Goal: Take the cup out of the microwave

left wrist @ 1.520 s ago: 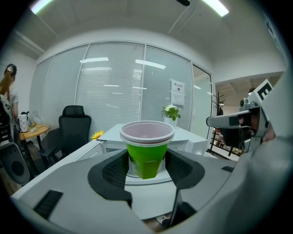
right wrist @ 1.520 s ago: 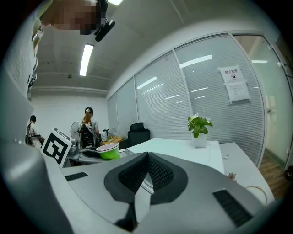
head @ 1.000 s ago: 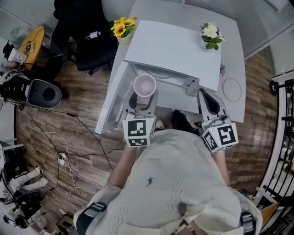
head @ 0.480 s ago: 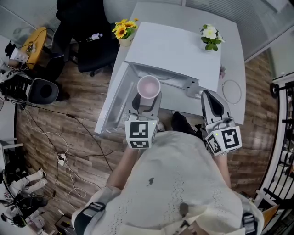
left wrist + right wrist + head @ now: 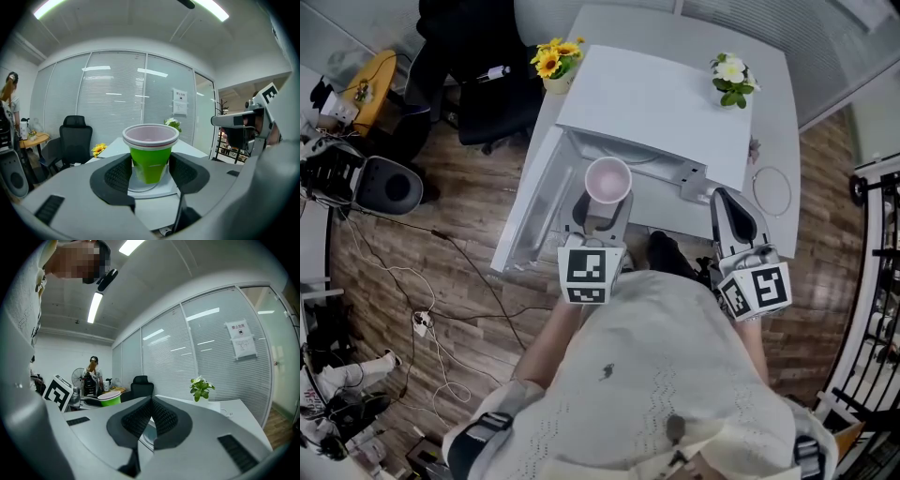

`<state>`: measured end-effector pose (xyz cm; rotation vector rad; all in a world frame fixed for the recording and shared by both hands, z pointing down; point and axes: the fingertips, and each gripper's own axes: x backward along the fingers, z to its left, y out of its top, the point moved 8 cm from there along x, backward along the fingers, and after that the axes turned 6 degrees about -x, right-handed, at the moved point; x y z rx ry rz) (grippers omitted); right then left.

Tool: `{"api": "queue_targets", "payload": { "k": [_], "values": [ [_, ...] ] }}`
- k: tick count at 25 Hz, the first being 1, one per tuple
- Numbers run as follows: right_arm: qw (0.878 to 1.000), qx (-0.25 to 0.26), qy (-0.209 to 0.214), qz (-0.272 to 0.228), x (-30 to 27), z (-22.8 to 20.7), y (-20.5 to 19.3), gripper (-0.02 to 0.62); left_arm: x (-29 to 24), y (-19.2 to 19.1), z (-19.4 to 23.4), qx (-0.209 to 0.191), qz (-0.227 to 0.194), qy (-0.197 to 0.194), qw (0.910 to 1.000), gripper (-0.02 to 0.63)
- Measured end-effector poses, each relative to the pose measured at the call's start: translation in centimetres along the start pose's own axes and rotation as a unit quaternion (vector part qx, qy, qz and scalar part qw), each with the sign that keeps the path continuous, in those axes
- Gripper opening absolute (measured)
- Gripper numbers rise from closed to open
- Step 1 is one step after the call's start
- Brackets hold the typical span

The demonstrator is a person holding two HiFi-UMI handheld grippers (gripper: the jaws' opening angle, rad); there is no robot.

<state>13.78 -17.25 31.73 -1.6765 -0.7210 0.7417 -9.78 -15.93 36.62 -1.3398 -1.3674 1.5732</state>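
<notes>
The left gripper (image 5: pixel 600 208) is clamped on the green cup (image 5: pixel 150 159) by its sides, at the open front of the microwave (image 5: pixel 656 98) and beside its swung-out door (image 5: pixel 530 211). The right gripper (image 5: pixel 151 416) hangs apart from it, its 2 jaws together on nothing. The cup tapers downward, so a loose squeeze could let it slip, a hard one could crumple it, and a tilt could spill anything inside. It stands upright, mouth up, long axis vertical.
</notes>
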Motion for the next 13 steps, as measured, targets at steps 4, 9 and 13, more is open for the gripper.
{"api": "queue_targets", "payload": {
  "k": [4, 9, 13],
  "values": [
    [1.000, -0.002, 0.000, 0.003, -0.11, 0.05, -0.11, 0.008, 0.00, -0.22, 0.10, 0.002, 0.003, 0.000, 1.0000, 0.272],
    [1.000, -0.002, -0.001, 0.007, -0.16, -0.01, -0.32, 0.008, -0.22, -0.52, -0.02, 0.001, 0.006, -0.002, 1.0000, 0.272],
    [1.000, -0.002, -0.001, 0.010, -0.32, -0.19, -0.55, 0.008, -0.65, -0.70, -0.08, 0.000, 0.007, -0.002, 1.0000, 0.272]
  ]
}}
